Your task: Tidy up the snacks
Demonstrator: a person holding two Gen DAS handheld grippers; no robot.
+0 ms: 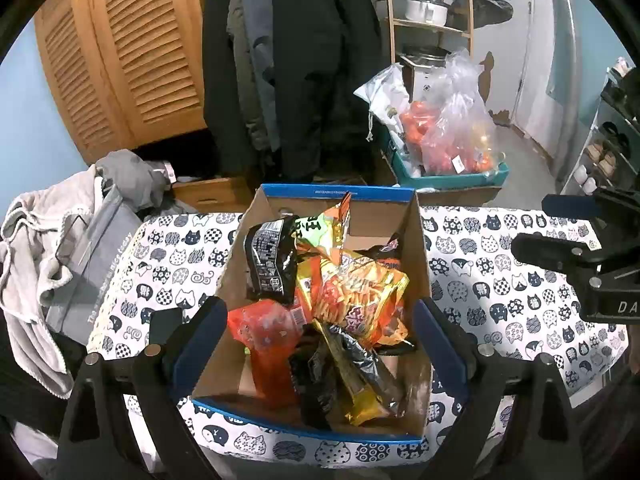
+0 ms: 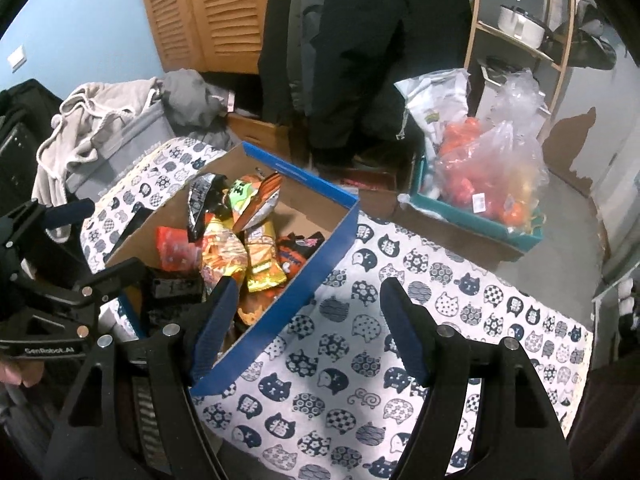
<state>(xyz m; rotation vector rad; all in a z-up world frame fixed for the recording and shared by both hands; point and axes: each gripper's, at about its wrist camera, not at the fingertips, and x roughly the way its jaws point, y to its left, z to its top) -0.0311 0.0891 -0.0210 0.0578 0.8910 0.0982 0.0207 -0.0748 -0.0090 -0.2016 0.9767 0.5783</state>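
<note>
An open cardboard box [image 1: 336,193] with blue rims stands on the cat-print tablecloth [image 1: 500,292]. Several snack packets lie piled in it: a black packet [image 1: 270,260], an orange-yellow bag [image 1: 356,286], a red see-through packet [image 1: 266,334] and a black-and-gold one [image 1: 352,372]. My left gripper [image 1: 318,308] hangs over the near half of the box, open wide, its pads clear of the packets. In the right wrist view the box [image 2: 320,258] sits to the left. My right gripper [image 2: 310,286] is open above the box's right wall and the cloth [image 2: 400,360], holding nothing.
On the floor behind the table, a teal box [image 1: 452,178] holds clear bags of orange fruit. Grey clothes [image 1: 52,256] are heaped on a bin at the left. Dark coats [image 1: 304,60], a wooden shelf [image 1: 432,24] and a shoe rack [image 1: 608,152] stand beyond.
</note>
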